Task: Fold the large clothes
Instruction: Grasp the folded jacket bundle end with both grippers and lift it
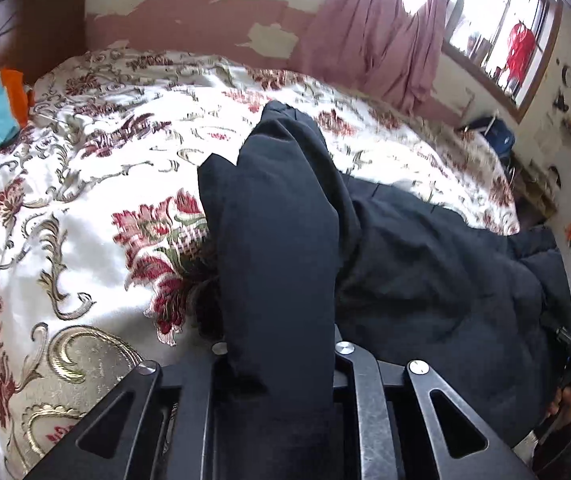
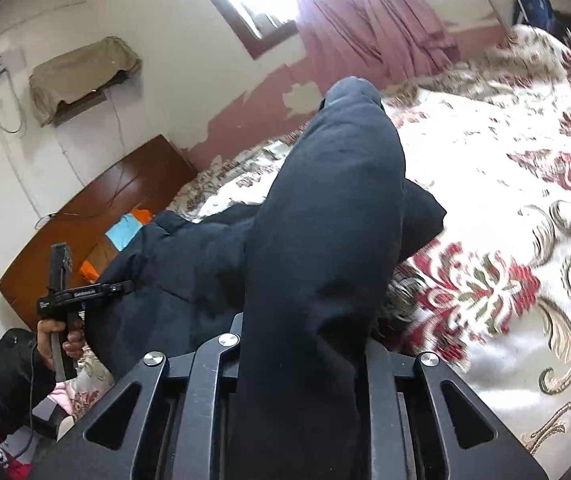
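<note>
— How will this dark garment (image 1: 425, 264) handle for us?

— Soft and limp, we judge, and thick enough to carry some weight. It drapes over each claw and sags behind, so it will not hold a fold line by itself. We would keep hold at the outer edges or corners, well apart, so the cloth hangs flat between us.

— Are we gripping it now?

— The left gripper (image 1: 281, 360) has a thick fold clamped between its fingers, and the right gripper (image 2: 305, 344) is closed on another bunch of the same cloth.

— Where does it lie, and how does it look?

— Navy or black, plain, matte, rumpled. Its bulk rests on the near side of the floral bedspread (image 1: 85, 208), between our two claws, with the gripped ends lifted off the bed.
</note>
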### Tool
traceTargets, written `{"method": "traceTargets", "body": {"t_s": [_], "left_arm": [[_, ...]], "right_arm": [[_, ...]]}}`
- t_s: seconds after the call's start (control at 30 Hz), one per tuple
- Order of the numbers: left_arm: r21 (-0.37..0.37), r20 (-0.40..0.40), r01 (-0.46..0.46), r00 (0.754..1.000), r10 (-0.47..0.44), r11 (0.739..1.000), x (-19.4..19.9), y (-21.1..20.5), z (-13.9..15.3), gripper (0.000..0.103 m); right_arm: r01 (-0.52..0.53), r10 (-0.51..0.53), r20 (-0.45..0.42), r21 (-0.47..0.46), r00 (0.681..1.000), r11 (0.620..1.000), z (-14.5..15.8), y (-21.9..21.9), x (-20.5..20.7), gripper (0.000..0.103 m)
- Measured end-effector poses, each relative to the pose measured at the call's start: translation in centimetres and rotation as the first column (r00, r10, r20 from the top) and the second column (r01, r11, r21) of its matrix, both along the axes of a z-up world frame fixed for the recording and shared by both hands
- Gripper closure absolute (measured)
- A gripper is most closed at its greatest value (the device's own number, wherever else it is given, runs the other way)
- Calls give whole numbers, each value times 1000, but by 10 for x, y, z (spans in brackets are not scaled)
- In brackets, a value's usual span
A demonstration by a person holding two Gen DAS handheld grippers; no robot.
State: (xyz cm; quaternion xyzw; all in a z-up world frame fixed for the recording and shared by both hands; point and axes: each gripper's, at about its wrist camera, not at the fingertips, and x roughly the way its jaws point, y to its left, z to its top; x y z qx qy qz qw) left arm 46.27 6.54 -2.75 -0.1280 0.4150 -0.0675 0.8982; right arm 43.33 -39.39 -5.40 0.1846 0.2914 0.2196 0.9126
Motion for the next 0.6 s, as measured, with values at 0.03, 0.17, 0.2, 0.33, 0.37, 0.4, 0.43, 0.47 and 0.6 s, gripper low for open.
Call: {"method": "traceTargets", "body": {"t_s": [0.03,0.17,0.2,0.33,0.37,0.4,0.43,0.47,0.6], "left_arm": [[5,12,-1,1000,1,1000,-2,-1,6,88],[36,42,-6,999,4,999,-16,-1,30,89],[47,48,-8,999,6,999,-20,0,34,89],[61,73,-29,997,25,998,-40,14,50,89],[61,78,-35,997,31,997,-44,19,54,89],[64,81,-40,996,34,997,-48,23,57,89],[69,86,-47,995,41,997,-53,27,60,89],[74,89,-53,995,47,996,-58,32,62,89],[80,86,-75,994,68,994,-74,45,63,89]], "right_arm": [[-8,8,14,0,1000,1000,6,3,-2,86],[-44,45,57,-7,997,999,22,19,-9,86],[-54,55,65,-9,996,998,26,24,-10,86],[-83,83,92,-3,992,997,37,36,-16,86],[-89,89,97,-2,991,996,39,41,-17,86],[-97,97,104,-4,990,995,42,45,-19,86],[-103,104,109,-8,989,995,44,49,-20,86],[-110,110,111,-11,988,994,45,53,-21,86],[-130,132,103,-24,986,991,45,67,-26,86]]}}
